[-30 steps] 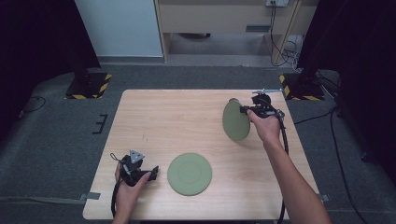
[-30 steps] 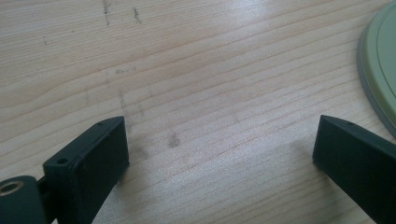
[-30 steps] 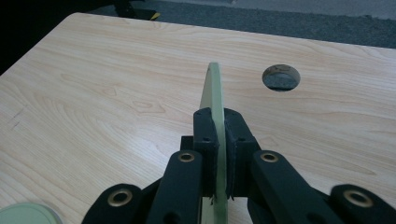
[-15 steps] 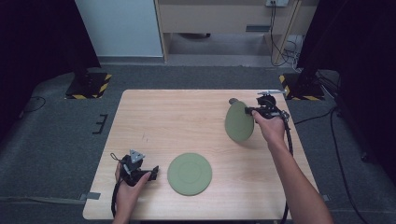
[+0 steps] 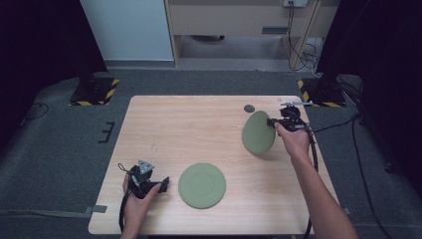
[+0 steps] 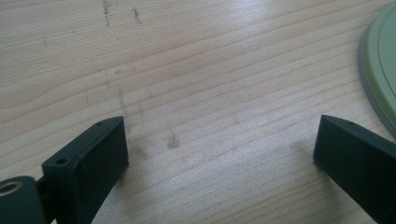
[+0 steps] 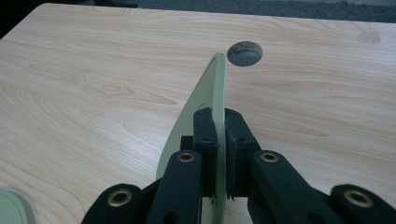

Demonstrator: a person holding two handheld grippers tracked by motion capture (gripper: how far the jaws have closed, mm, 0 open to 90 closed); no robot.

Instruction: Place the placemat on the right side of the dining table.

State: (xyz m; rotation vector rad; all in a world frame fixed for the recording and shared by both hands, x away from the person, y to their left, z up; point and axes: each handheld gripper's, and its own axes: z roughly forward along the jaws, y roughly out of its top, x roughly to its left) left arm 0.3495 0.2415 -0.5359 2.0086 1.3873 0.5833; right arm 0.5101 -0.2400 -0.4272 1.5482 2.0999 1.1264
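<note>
A light wooden surface (image 5: 199,124) stands on a grey carpeted floor, seen from above with a person's two forearms coming in from the near edge.

The right tool (image 5: 272,121), held in the person's right hand (image 5: 293,140), is at the far right part of the surface. Its two black jaws are clamped on the rim of a green plate (image 5: 258,132), which it holds on edge, tilted, so the plate's face turns toward the middle of the surface. In the right gripper view the right tool (image 7: 219,140) pinches the thin plate edge (image 7: 212,88) between its pads, and the plate rises upright away from the camera. Whether the plate's lower edge touches the wood cannot be told. Just beyond the plate, a small dark round disc (image 5: 249,108) lies flat on the surface near the far edge.

A second green plate (image 5: 201,184) lies flat near the front of the surface, about midway across.

The left tool (image 5: 161,181), held in the person's left hand (image 5: 137,199), rests at the front left, just beside the flat plate. In the left gripper view its jaws stand wide apart over bare wood with nothing between them, and the rim of the flat plate (image 6: 378,70) shows at the right edge.
</note>
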